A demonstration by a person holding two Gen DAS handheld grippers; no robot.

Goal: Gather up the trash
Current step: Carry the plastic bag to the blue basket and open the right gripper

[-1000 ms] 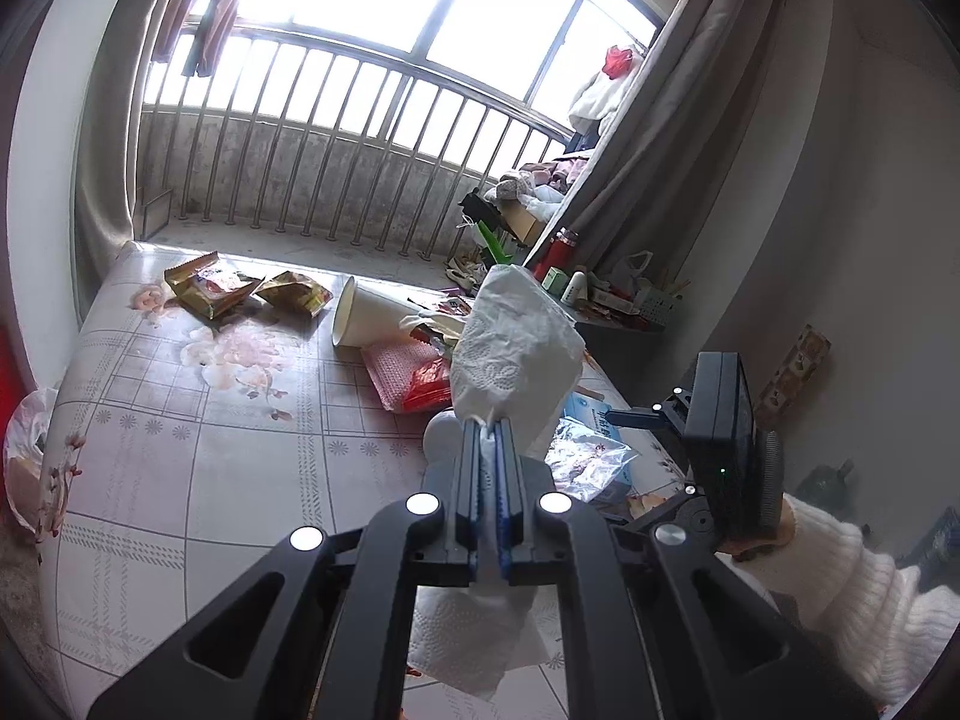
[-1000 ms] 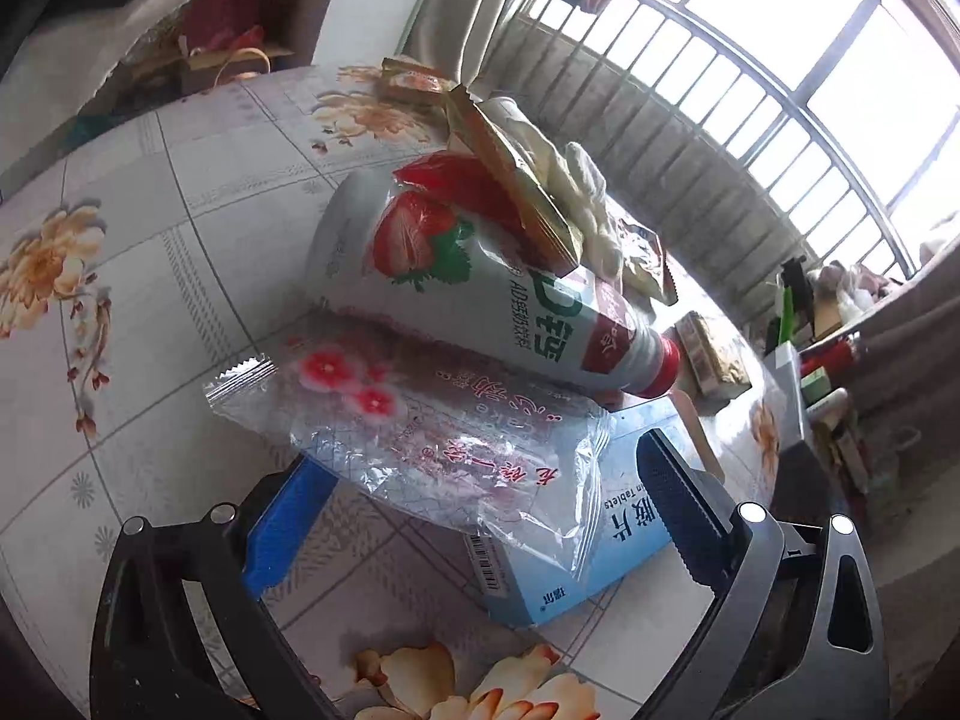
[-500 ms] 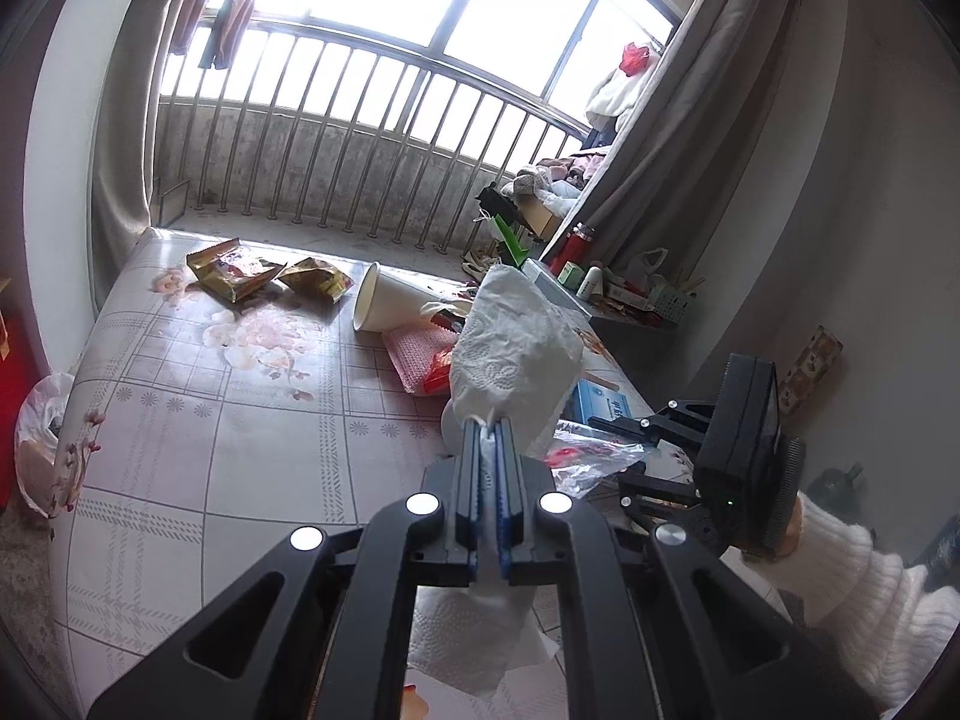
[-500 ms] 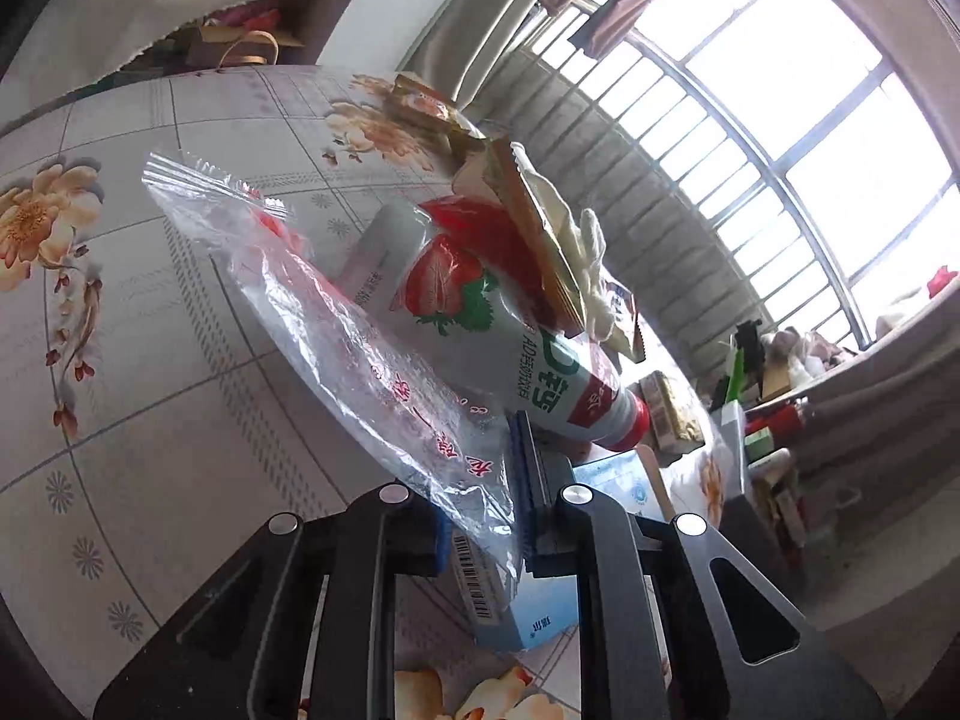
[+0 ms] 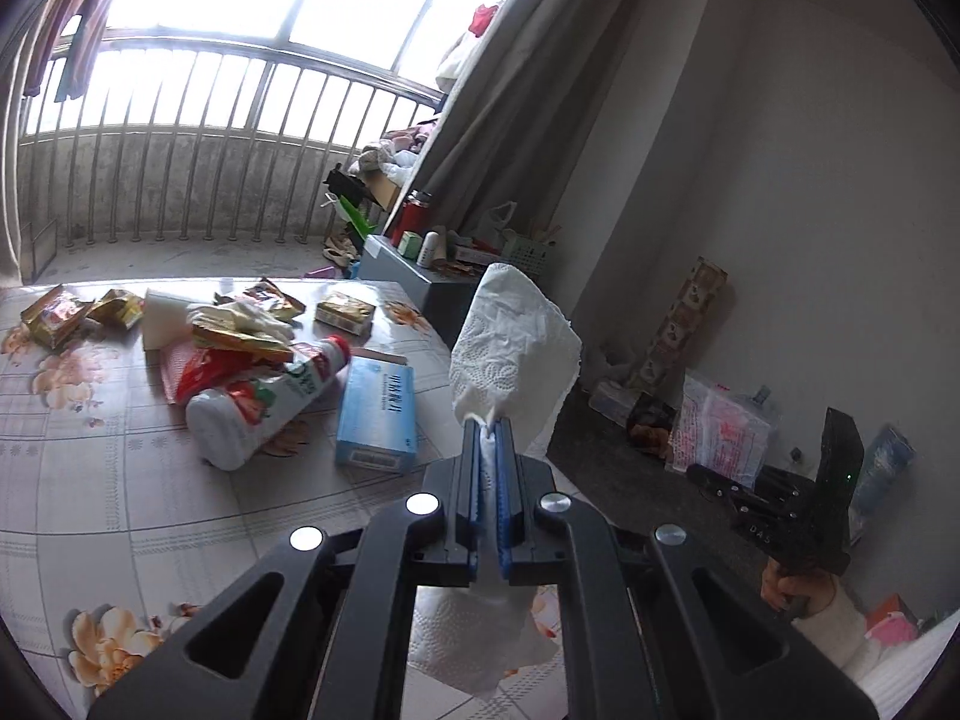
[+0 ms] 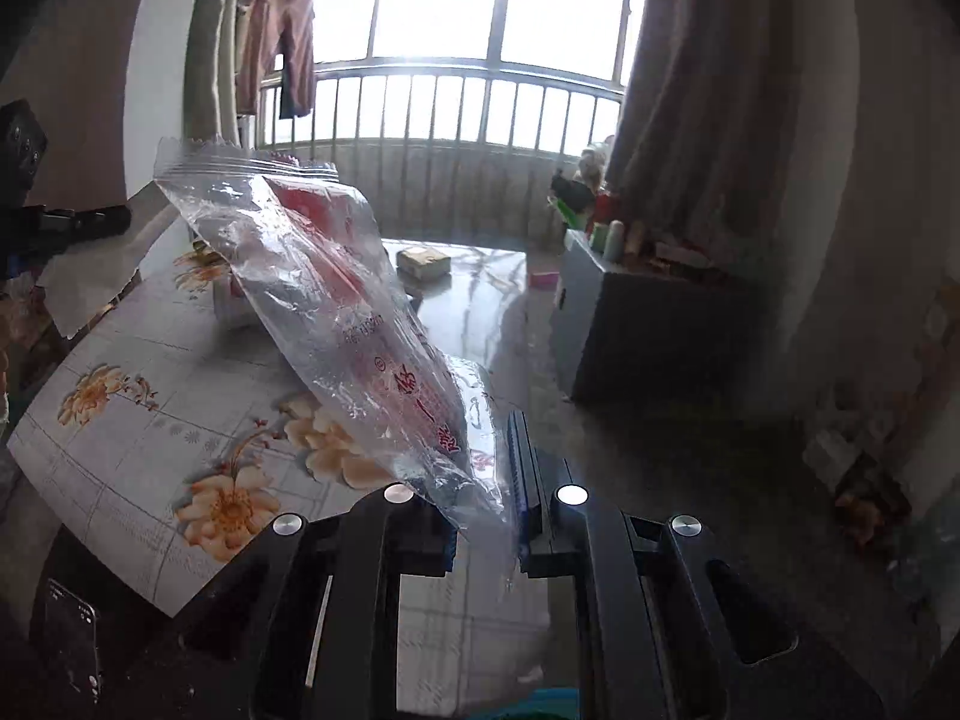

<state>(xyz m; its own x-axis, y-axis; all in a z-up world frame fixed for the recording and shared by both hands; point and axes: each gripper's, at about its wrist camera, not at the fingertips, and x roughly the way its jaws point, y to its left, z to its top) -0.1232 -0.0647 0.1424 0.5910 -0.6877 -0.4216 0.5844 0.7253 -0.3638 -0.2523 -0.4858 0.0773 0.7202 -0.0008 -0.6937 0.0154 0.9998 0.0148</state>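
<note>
My left gripper (image 5: 491,426) is shut on a white paper towel (image 5: 516,348), which sticks up above the fingers and hangs below them past the table's right edge. My right gripper (image 6: 486,468) is shut on a clear plastic wrapper (image 6: 336,312) with red print, held up in the air off the table's near corner. The wrapper hides the left finger. Still lying on the floral table (image 5: 120,510) are a strawberry drink bottle (image 5: 258,408), a blue tablet box (image 5: 378,414), gold snack packets (image 5: 60,309) and a small box (image 5: 345,312).
A grey cabinet (image 6: 648,330) with bottles stands beyond the table by the curtain. Bags and boxes lie on the floor along the wall (image 5: 660,414). A phone (image 6: 69,642) lies at the lower left. A teal edge (image 6: 540,696) shows below my right gripper.
My right gripper closed on the clear wrapper, lifted it off the bottle and blue box, and swung out past the table edge. My left gripper moved right with the paper towel.
</note>
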